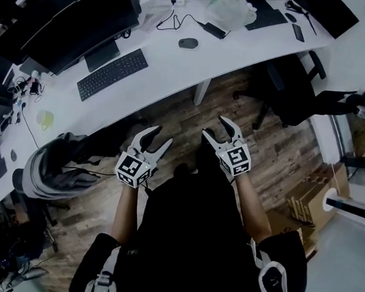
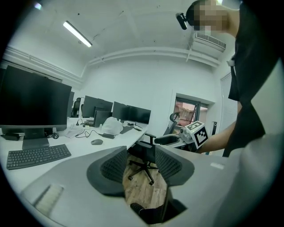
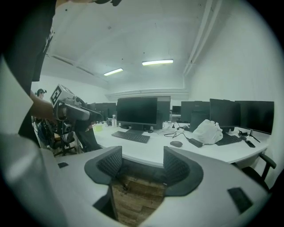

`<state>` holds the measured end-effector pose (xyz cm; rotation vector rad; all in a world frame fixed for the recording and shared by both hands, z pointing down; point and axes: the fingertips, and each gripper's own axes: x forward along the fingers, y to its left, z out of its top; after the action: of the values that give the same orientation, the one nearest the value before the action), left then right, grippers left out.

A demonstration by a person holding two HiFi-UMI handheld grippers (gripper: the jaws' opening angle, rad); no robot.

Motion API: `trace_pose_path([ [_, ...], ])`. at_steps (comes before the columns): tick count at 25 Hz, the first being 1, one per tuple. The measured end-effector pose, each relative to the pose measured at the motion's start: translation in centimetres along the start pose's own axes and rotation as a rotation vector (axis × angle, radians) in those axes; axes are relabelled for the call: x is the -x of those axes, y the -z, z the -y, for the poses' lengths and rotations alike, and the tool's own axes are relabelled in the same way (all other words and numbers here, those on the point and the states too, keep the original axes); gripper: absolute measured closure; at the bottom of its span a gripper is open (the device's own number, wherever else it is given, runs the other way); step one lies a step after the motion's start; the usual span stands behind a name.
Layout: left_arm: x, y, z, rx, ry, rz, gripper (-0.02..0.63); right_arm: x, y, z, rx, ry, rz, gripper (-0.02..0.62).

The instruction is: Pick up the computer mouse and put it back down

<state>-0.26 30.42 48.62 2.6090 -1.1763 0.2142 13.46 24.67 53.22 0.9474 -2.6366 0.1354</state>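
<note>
The dark computer mouse (image 1: 188, 43) lies on the long white desk (image 1: 170, 65), right of a black keyboard (image 1: 112, 74). Both grippers hang over the wooden floor, well short of the desk. My left gripper (image 1: 161, 136) and right gripper (image 1: 214, 126) both stand open and empty. In the left gripper view the mouse (image 2: 96, 142) lies far ahead to the left of my open jaws (image 2: 140, 164). In the right gripper view the mouse (image 3: 176, 143) sits beyond my open jaws (image 3: 143, 166), in front of a white bag (image 3: 207, 131).
A black office chair (image 1: 295, 88) stands right of the desk, and another chair with a grey jacket (image 1: 60, 166) stands at the left. Monitors (image 1: 79, 19) line the desk's back. A crumpled white bag (image 1: 230, 10), cables and a phone (image 1: 298, 33) lie on the desk. Cardboard boxes (image 1: 305, 197) sit at the right.
</note>
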Motion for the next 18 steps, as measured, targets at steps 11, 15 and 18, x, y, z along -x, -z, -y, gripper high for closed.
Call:
trace_pose_path([
  [11, -6.8, -2.6, -3.0, 0.009, -0.002, -0.018, 0.407, -4.8, -1.2, 6.3, 0.001, -0.051, -0.005, 0.307],
  [15, -9.1, -3.4, -4.1, -0.006, 0.0, -0.032, 0.408, -6.2, -1.5, 8.1, -0.013, -0.062, -0.002, 0.307],
  [18, -10.5, -3.9, -4.9, -0.003, -0.011, -0.035, 0.408, -7.1, -1.3, 9.1, -0.02, -0.085, -0.017, 0.307],
])
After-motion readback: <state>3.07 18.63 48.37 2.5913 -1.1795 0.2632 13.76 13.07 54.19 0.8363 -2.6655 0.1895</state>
